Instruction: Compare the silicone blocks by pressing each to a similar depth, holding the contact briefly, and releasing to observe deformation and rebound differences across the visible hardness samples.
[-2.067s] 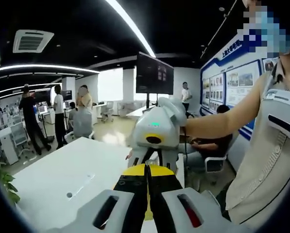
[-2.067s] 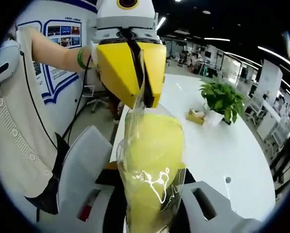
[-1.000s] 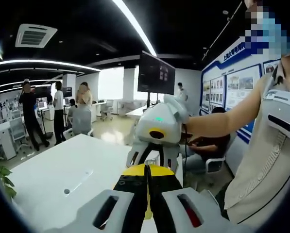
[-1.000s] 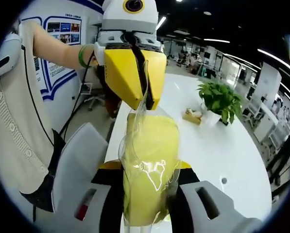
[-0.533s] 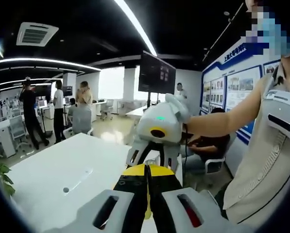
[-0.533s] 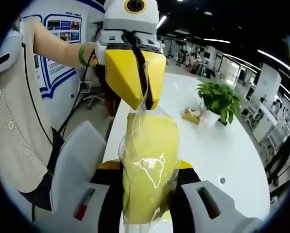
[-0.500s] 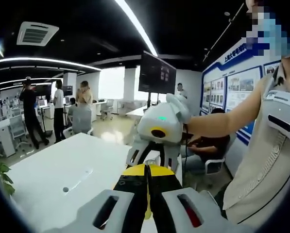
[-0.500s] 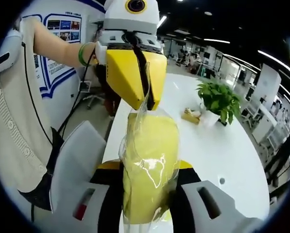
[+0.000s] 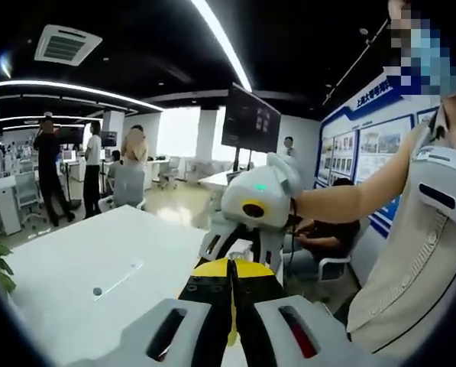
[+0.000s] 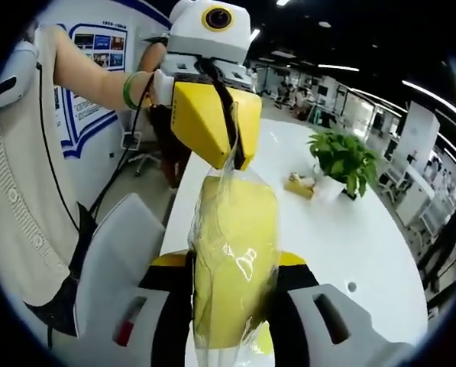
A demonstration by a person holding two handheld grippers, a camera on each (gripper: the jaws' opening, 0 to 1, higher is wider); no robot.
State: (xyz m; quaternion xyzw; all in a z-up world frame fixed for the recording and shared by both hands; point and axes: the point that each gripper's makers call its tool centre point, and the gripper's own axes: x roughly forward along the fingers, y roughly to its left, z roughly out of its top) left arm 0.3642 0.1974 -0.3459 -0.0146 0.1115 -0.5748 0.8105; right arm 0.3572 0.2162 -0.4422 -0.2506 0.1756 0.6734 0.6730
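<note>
The yellow silicone block (image 10: 231, 260), wrapped in clear film, stands between the right gripper (image 10: 229, 306) jaws, pinched and held above the white surface (image 10: 350, 237). The left gripper (image 10: 229, 157) has its jaws pressed together on the film's top edge (apparently mid-squeeze, hold phase). Next, I judge, comes an easy release to watch rebound. Beyond: a potted plant (image 10: 346, 160), an open office, people standing (image 9: 48, 172), a monitor (image 9: 250, 121).
</note>
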